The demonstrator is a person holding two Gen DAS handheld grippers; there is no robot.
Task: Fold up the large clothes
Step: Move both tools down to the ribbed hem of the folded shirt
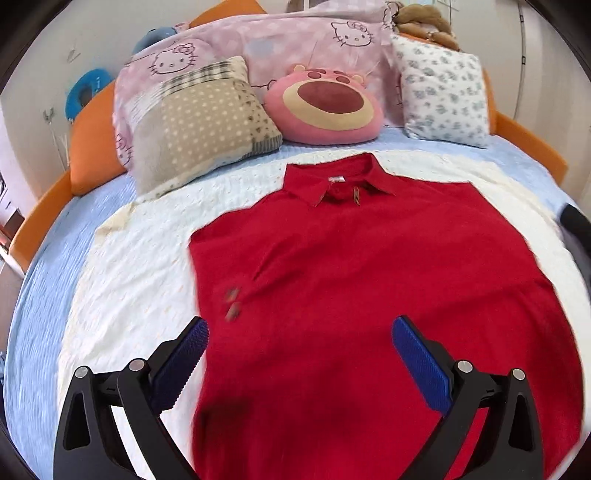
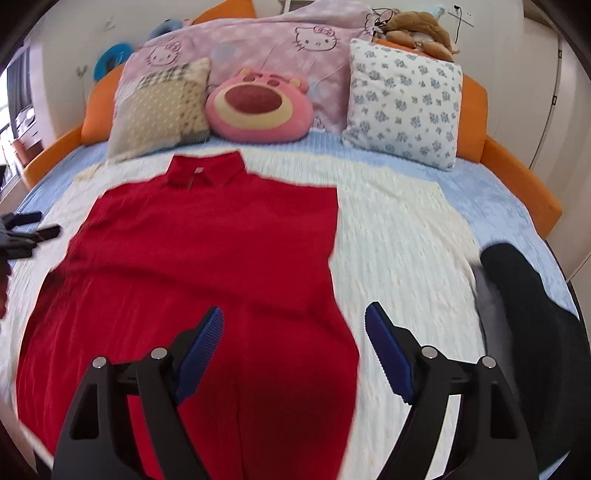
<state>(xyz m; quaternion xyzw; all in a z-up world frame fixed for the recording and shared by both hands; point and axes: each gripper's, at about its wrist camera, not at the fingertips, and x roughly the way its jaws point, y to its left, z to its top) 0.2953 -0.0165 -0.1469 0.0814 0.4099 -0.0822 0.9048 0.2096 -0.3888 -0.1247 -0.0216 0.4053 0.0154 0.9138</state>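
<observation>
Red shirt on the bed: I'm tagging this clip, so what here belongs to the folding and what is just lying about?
Job: red polo shirt, left gripper, right gripper, both open.

Lying about: pink bear cushion, floral pillow, dotted beige pillow, brown plush toy.

Red polo shirt (image 1: 351, 280) lies flat on white blanket (image 1: 140, 266), collar toward pillows. Left gripper (image 1: 300, 334) hovers above shirt's lower part, jaws wide apart, nothing between them. Pink bear cushion (image 1: 323, 105) beyond collar, between beige pillow (image 1: 199, 122) and floral pillow (image 1: 443, 92).
</observation>
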